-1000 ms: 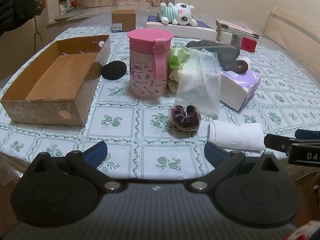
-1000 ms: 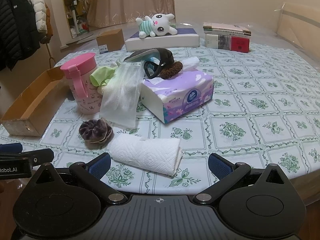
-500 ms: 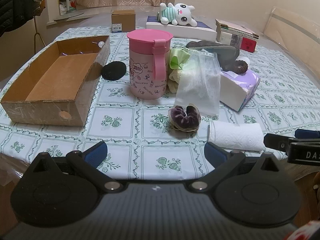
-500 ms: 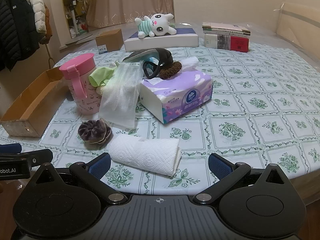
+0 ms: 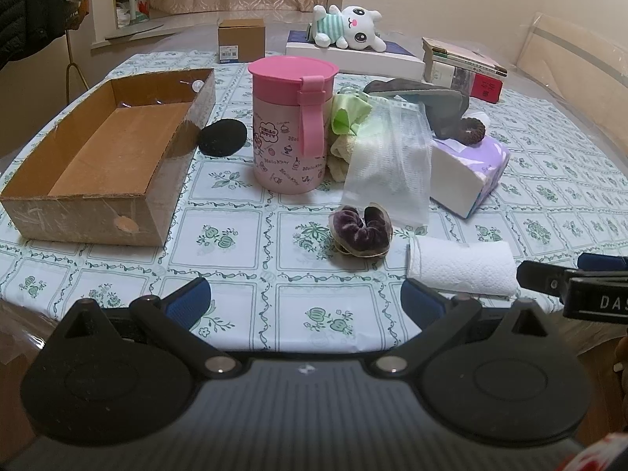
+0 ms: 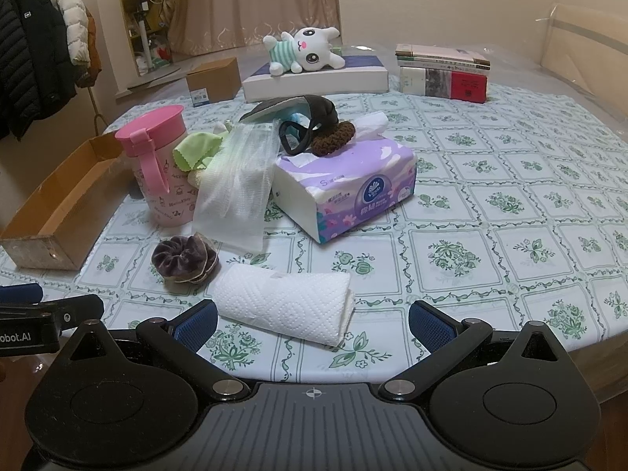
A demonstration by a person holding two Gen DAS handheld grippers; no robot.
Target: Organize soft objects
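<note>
At the table's near edge, left wrist view: left gripper (image 5: 305, 301) hovering, jaws spread, empty; purple scrunchie (image 5: 362, 229) lying beside folded paper towel (image 5: 461, 265); cardboard box (image 5: 94, 196) sitting at left edge. Right wrist view: right gripper (image 6: 313, 325) hovering, jaws apart, paper towel (image 6: 284, 302) lying between fingertips, untouched.

pink lidded cup (image 5: 292, 125), stacked books (image 6: 443, 74), small cardboard carton (image 5: 241, 40), hanging coats (image 6: 35, 59)

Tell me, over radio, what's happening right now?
Left gripper, right gripper open, empty. Paper towel nearest right gripper, untouched. Cardboard box empty. Path clear.
</note>
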